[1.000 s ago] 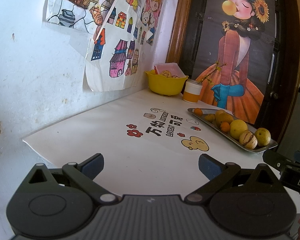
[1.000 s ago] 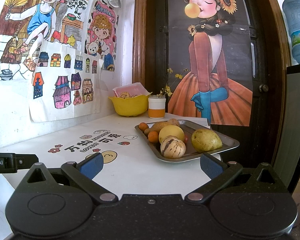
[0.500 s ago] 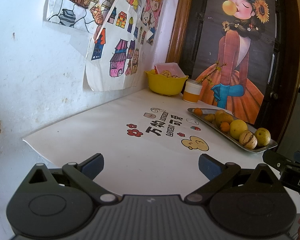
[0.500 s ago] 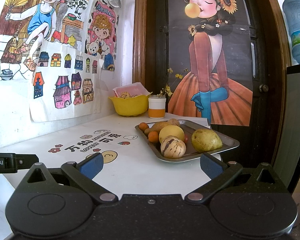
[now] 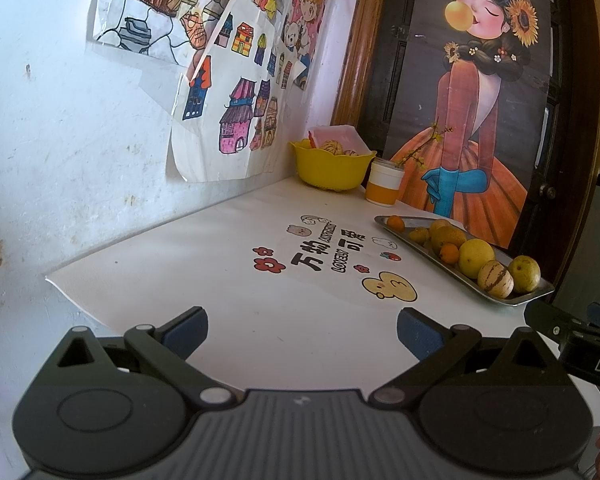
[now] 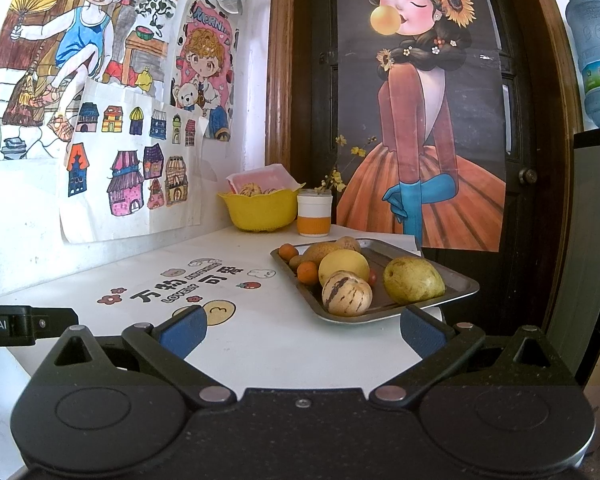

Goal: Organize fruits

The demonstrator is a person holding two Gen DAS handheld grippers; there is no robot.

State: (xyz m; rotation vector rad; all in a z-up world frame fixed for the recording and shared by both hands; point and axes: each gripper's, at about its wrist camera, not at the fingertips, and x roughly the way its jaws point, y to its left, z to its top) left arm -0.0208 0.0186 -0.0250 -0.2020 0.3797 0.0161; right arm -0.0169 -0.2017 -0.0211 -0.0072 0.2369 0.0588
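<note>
A steel tray (image 6: 458, 286) (image 5: 512, 300) on the white table holds several fruits: a striped melon (image 6: 346, 294) (image 5: 495, 276), a yellow round fruit (image 6: 343, 266), a green pear (image 6: 412, 280) and small oranges (image 6: 308, 272). A yellow bowl (image 6: 260, 210) (image 5: 332, 168) at the back holds more striped fruit. My right gripper (image 6: 300, 330) is open and empty, just short of the tray's near edge. Over bare table left of the tray, my left gripper (image 5: 302, 330) also stands open with nothing in it.
A white and orange cup (image 6: 314, 214) stands beside the bowl. Drawings cover the wall on the left, and a dark door with a poster stands behind the tray. The table mat (image 5: 260, 280) has printed cartoon figures. A water bottle (image 6: 596, 56) is at the far right.
</note>
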